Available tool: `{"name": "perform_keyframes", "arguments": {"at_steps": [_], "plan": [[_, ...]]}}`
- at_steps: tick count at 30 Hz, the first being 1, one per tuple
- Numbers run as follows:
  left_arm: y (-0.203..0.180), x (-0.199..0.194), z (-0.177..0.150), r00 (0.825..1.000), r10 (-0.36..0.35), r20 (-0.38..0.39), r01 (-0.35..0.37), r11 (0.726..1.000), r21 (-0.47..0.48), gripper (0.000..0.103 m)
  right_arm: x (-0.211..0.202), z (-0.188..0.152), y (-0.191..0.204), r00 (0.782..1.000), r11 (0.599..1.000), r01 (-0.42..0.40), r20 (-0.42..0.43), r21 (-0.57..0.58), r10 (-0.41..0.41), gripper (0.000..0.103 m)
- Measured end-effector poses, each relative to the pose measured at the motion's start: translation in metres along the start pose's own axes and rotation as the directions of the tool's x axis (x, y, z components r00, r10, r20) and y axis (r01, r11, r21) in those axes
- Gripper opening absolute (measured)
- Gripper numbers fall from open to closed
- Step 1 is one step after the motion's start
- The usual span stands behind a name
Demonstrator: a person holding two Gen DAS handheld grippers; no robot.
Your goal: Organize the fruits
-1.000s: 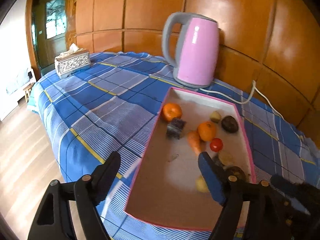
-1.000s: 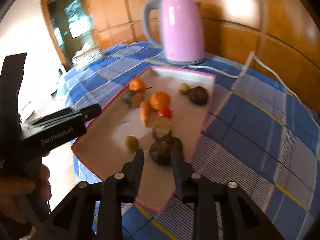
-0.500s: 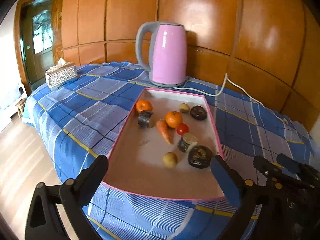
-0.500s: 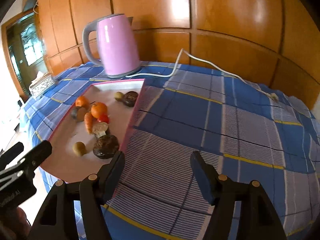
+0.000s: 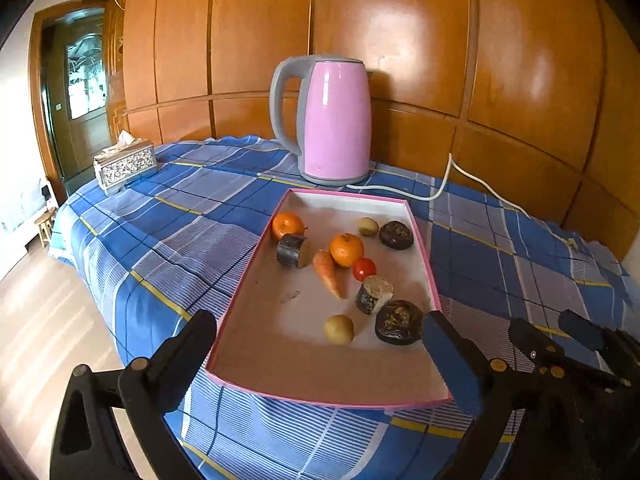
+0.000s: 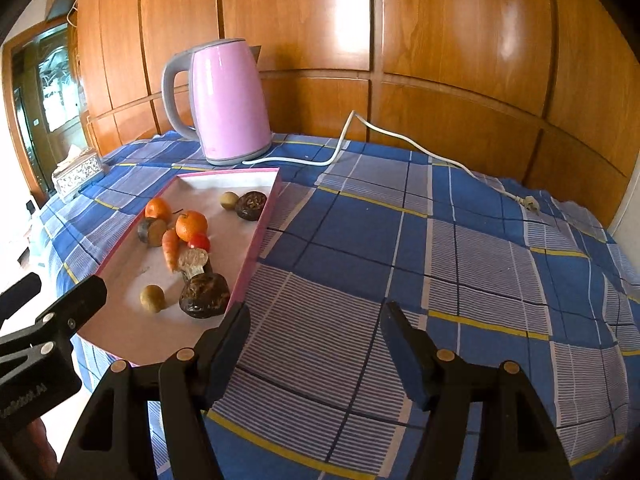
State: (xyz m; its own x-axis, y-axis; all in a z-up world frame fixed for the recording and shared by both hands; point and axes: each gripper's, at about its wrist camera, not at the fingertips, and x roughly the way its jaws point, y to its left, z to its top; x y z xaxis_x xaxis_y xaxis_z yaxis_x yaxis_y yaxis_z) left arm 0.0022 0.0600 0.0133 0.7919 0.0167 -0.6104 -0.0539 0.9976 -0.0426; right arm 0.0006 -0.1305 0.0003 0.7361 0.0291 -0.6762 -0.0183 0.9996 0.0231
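You hover both grippers empty: left gripper (image 5: 320,344) spread wide over tray (image 5: 256,256), right gripper (image 6: 316,328) part-open above table (image 6: 400,240). Fruits lie scattered in tray. Next: pick one, likely nearest dark fruit (image 5: 399,322), close gently.

In the left wrist view, the right hand-held gripper (image 5: 576,340) is cut off by the right edge; how its jaws stand cannot be told there. In the right wrist view, the left hand-held gripper (image 6: 44,320) is cropped by the left edge, and its printed label is too blurred to read. The tissue box (image 6: 76,174) is partly cut off. The near edge of the surface (image 6: 480,240) is hidden behind gripper bodies.
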Motion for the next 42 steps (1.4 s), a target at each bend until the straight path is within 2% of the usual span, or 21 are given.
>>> {"name": "perform_keyframes", "arguments": {"at_steps": [17, 42], "plan": [[0.0065, 0.0017, 0.0003, 1.0, 0.026, -0.004, -0.026, 0.999, -0.045, 0.103, -0.0057, 0.0012, 0.0055, 1.0, 1.0, -0.008, 0.027, -0.019, 0.009, 0.069], [0.0021, -0.0013, -0.0017, 1.0, 0.008, 0.007, -0.008, 1.0, -0.024, 0.102, -0.0072, 0.0001, 0.0087, 0.999, 0.999, -0.012, 0.036, -0.037, 0.014, 0.069]]}}
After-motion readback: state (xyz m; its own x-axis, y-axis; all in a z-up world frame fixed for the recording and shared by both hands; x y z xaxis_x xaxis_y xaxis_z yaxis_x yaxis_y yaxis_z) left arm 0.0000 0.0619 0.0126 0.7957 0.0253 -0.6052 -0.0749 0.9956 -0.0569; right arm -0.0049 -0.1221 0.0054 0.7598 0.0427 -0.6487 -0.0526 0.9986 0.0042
